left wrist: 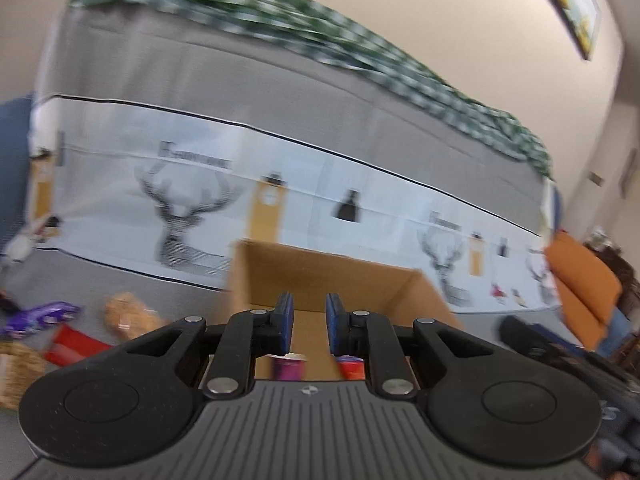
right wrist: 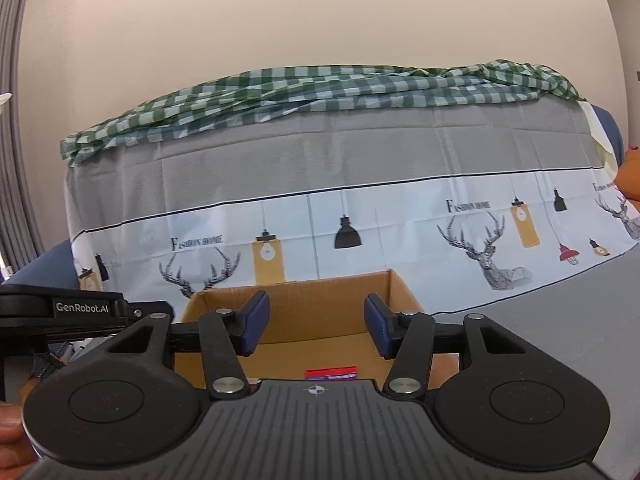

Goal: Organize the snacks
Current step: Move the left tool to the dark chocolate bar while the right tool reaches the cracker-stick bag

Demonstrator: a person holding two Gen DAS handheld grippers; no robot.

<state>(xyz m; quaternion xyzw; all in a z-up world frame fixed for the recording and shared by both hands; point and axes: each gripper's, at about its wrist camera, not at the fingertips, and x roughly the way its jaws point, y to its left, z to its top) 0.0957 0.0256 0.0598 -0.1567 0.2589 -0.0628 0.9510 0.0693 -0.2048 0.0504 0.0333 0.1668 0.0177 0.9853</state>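
both grippers hover over the cardboard box, where a red packet already lies. right gripper is open and empty, left gripper is nearly closed on nothing. looks like a between-drops moment, so next someone grabs from the loose snacks left of the box.

A plain cream wall rises far behind a grey sofa back; grey curtains hang far left.

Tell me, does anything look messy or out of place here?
Yes. The green checked cloth lies bunched along the sofa back, and snack packets, like a purple one, lie loose on the grey cover beside the brown cardboard box.
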